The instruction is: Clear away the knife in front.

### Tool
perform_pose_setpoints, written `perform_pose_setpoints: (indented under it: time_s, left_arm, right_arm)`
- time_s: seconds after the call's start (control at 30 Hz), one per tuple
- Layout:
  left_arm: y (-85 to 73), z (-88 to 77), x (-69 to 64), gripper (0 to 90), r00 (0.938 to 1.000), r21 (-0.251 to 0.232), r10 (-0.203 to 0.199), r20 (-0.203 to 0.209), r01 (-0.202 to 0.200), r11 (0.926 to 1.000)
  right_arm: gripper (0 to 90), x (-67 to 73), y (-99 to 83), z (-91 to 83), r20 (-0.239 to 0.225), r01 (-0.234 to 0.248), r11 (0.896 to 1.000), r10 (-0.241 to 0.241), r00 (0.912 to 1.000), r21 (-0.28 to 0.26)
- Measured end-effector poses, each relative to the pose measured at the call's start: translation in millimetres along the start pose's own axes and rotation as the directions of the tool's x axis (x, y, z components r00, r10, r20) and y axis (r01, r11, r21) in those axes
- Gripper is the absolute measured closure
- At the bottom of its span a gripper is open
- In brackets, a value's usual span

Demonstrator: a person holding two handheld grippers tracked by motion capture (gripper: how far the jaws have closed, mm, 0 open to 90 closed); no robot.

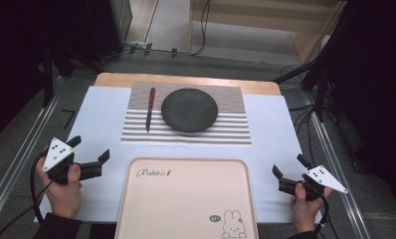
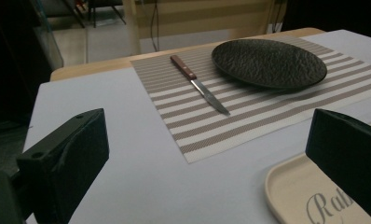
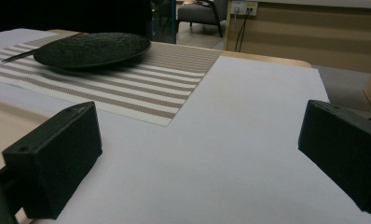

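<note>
Both hand-held grippers, left (image 1: 90,151) and right (image 1: 287,170), rest jaws apart, empty, flanking the pink rabbit-printed tray (image 1: 186,199). Beyond it on the bench, the wooden-handled steel knife (image 1: 149,108) lies just left of the round dark textured plate (image 1: 189,110) on the striped woven placemat (image 1: 231,129). High view adds the tray's rabbit print.

We note the knife (image 1: 149,109) lying left of the plate (image 1: 189,110), both on the placemat (image 1: 236,130); the tray (image 1: 186,199) sits nearer.

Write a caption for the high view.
Open left gripper and right gripper flank a pink tray; knife beside plate.
</note>
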State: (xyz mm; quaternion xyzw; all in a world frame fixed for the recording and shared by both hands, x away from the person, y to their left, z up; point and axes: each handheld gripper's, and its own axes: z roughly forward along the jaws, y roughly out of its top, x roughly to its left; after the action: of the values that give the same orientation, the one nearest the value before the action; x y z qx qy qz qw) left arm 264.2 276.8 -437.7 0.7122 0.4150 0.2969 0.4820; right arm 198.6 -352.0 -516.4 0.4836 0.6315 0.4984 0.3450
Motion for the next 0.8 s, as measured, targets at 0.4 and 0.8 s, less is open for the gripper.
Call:
perform_pose_setpoints:
  time_s: [0.4, 0.8]
  left_arm:
    - [32.0, 27.3, 0.4, 0.0, 0.9991, 0.008, 0.023, 0.035, -0.023, 0.9997]
    - [56.1, 61.4, 5.3, 0.0, 0.9975, 0.04, 0.031, 0.063, -0.034, 0.9986]
  right_arm:
    - [0.0, 1.2, -0.1, 0.0, 0.005, 0.008, 1.0, -0.008, 1.0, 0.0]
    - [0.0, 1.4, -0.1, 0.2, 0.01, 0.011, 1.0, -0.011, 0.9999, 0.004]
